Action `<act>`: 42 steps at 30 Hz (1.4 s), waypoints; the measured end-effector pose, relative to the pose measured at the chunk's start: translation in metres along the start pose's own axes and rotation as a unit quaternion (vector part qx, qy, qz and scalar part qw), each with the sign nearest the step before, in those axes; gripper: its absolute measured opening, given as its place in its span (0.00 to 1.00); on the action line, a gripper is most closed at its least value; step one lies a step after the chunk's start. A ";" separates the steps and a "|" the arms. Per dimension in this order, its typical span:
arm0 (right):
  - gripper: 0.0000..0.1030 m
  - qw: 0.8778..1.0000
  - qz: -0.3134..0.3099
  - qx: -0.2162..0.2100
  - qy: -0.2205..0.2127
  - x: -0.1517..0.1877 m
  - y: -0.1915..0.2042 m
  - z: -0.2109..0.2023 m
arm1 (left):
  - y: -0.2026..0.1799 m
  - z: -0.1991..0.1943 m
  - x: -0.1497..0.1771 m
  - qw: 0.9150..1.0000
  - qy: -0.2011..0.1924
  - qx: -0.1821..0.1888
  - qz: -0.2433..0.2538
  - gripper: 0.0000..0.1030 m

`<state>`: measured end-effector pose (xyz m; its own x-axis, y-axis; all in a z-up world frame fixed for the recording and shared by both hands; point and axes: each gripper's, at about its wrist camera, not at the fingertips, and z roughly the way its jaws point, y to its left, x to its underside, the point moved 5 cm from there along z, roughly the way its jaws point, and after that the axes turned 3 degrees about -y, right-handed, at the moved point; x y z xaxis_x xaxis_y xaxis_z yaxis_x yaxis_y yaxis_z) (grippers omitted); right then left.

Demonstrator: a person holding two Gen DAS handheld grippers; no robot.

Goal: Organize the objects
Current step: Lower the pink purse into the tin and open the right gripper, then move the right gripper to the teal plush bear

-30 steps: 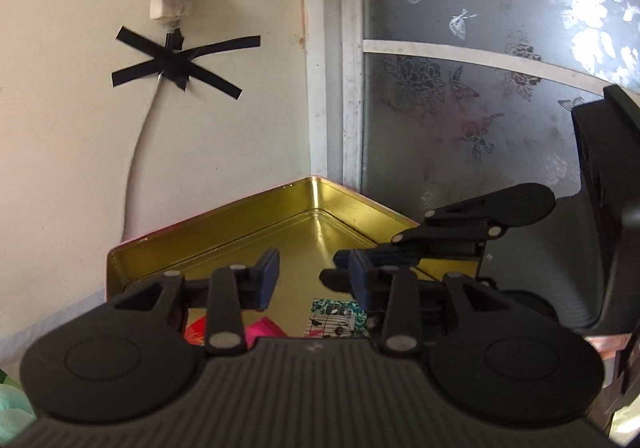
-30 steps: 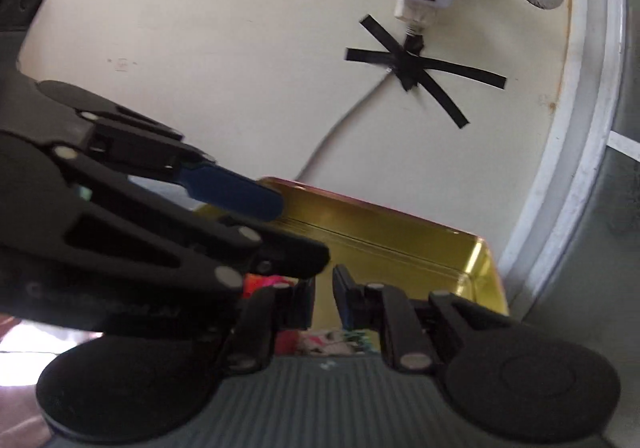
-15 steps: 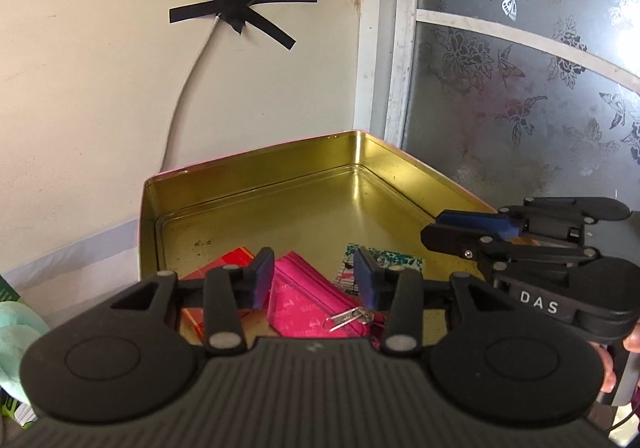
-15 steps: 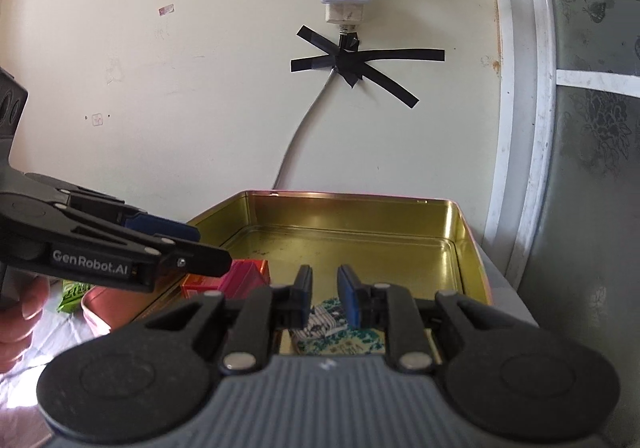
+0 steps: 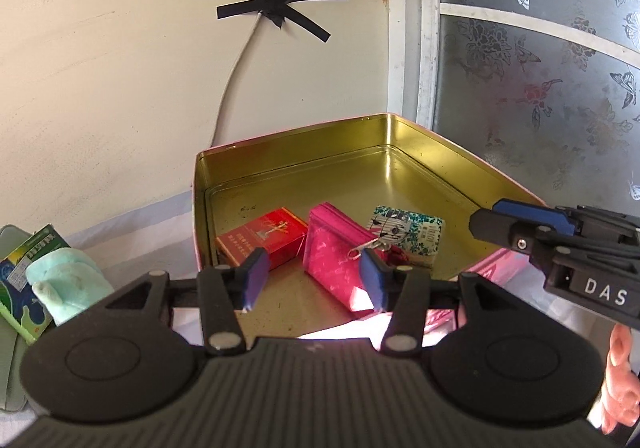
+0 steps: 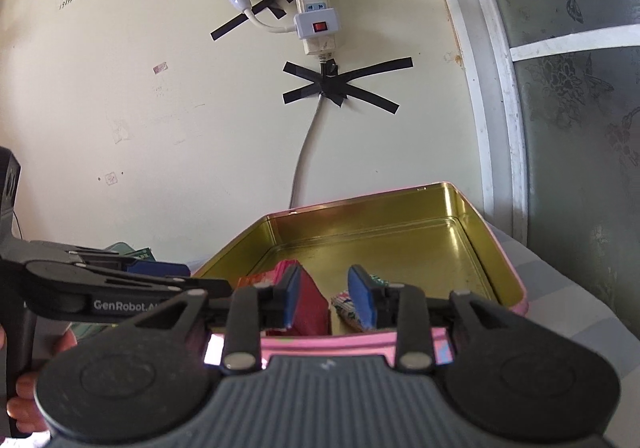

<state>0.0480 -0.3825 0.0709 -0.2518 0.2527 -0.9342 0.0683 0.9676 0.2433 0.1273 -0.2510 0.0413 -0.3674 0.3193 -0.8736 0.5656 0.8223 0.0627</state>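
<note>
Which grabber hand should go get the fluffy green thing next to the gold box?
Probably the left. The fluffy green thing lies left of the tin, nearest the left gripper, whose empty jaws have just been opening. The right gripper sits over the tin's other side.

The tin [image 5: 424, 151] is gold inside and pink outside. In it lie a red box [image 5: 264, 236] with gold print at nine o'clock, a magenta pouch [image 5: 332, 248] in the middle, and a white box [image 5: 408, 228] with teal floral pattern at three o'clock. Black tape [image 5: 276, 7] crosses the cream wall [image 5: 100, 87]. The window film [image 5: 540, 87] is grey with silver butterflies.
</note>
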 end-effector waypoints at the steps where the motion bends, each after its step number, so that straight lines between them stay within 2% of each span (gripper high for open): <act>1: 0.28 1.000 0.002 0.000 -0.004 0.002 0.004 -0.003 | 0.002 -0.002 0.002 1.000 0.000 -0.002 -0.002 0.52; 8: 0.34 0.999 0.002 0.013 -0.029 0.020 0.027 -0.021 | 0.013 -0.018 0.019 1.000 -0.003 -0.015 -0.016 0.52; 14: 0.35 1.000 0.017 0.016 -0.016 0.034 0.037 -0.024 | 0.026 -0.024 0.032 0.999 0.002 -0.025 -0.029 0.52; 19: 0.43 0.999 0.016 0.020 -0.029 0.035 0.046 -0.031 | 0.039 -0.029 0.042 0.999 -0.001 -0.036 -0.040 0.53; 25: 0.58 0.999 0.004 0.014 -0.034 0.039 0.065 -0.031 | 0.057 -0.034 0.056 0.997 0.002 -0.054 -0.050 0.53; 30: 0.85 0.999 -0.005 0.002 -0.039 0.044 0.082 -0.027 | 0.077 -0.036 0.069 0.995 0.006 -0.075 -0.059 0.57; 36: 0.99 0.999 -0.015 -0.008 -0.037 0.050 0.101 -0.022 | 0.104 -0.042 0.085 0.992 0.009 -0.098 -0.075 0.58; 42: 1.00 0.999 -0.009 -0.022 -0.040 0.059 0.120 -0.018 | 0.127 -0.044 0.101 0.989 0.015 -0.118 -0.088 0.58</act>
<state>0.0242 -0.2515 0.0492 -0.1748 0.2353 -0.9561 0.0218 0.9717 0.2351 0.1292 -0.0937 -0.0179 -0.4690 0.1726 -0.8662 0.3040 0.9523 0.0252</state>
